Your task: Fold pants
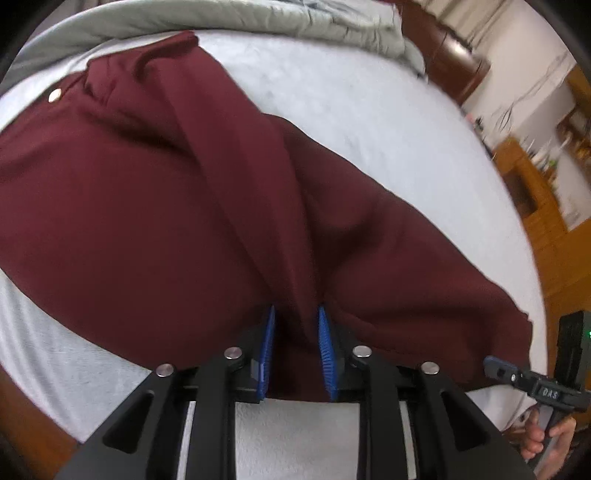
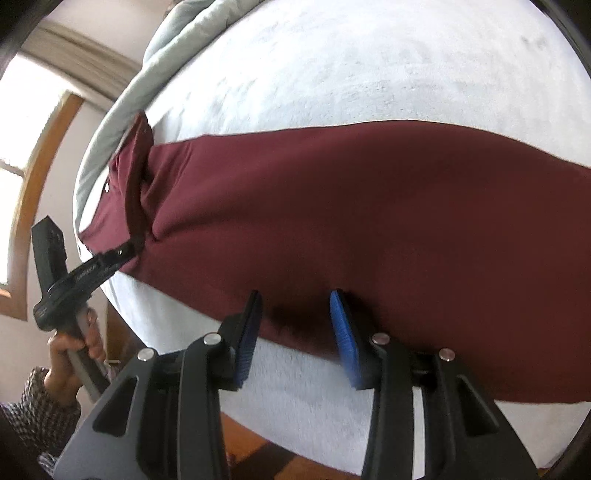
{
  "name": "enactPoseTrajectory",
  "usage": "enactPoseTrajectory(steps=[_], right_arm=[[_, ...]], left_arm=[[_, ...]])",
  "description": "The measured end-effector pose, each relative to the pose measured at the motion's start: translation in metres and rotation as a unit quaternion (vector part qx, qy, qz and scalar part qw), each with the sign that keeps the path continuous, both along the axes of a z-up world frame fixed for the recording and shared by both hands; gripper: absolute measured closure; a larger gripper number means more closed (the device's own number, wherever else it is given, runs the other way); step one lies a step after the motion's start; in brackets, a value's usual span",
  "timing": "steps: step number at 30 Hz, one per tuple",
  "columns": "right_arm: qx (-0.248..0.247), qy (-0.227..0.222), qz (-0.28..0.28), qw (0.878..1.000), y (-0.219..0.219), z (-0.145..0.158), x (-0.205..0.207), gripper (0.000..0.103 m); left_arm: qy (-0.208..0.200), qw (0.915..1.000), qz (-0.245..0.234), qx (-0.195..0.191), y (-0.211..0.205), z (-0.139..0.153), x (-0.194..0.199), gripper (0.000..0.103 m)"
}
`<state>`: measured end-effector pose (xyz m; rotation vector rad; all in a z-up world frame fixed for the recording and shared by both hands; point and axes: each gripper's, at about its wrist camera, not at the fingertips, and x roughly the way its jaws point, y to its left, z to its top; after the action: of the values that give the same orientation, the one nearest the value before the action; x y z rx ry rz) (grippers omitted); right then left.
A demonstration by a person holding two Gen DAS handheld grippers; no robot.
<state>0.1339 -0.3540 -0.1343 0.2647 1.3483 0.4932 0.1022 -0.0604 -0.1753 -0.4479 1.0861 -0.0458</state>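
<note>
Maroon pants (image 1: pixel 155 206) lie stretched across a white bed; the waist with a metal button (image 1: pixel 55 95) is at the far left. My left gripper (image 1: pixel 296 314) pinches a raised ridge of the pants fabric between its blue pads near the waist. In the right wrist view the pants (image 2: pixel 351 206) run across the bed as a long band. My right gripper (image 2: pixel 295 299) is open, its pads on either side of the near edge of a leg. The left gripper also shows in that view (image 2: pixel 125 253), pinching the waist end.
The white bed (image 1: pixel 369 122) has a grey blanket (image 1: pixel 258 18) bunched at its far side. A dark wooden bed frame (image 1: pixel 450 55) and wooden furniture (image 1: pixel 532 192) stand to the right. A window (image 2: pixel 22 155) is at the left in the right wrist view.
</note>
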Motion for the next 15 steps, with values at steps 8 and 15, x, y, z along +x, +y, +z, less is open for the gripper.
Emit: enactPoseTrajectory(steps=[8, 15], right_arm=[[-0.029, -0.009, 0.032, 0.999, 0.028, -0.005, -0.002, 0.059], [0.05, -0.035, 0.076, 0.995, 0.066, 0.033, 0.014, 0.049]], left_arm=[[-0.007, 0.9997, 0.002, -0.022, 0.005, 0.003, -0.001, 0.076], [-0.004, 0.9984, -0.016, -0.053, 0.029, 0.013, 0.011, 0.046]])
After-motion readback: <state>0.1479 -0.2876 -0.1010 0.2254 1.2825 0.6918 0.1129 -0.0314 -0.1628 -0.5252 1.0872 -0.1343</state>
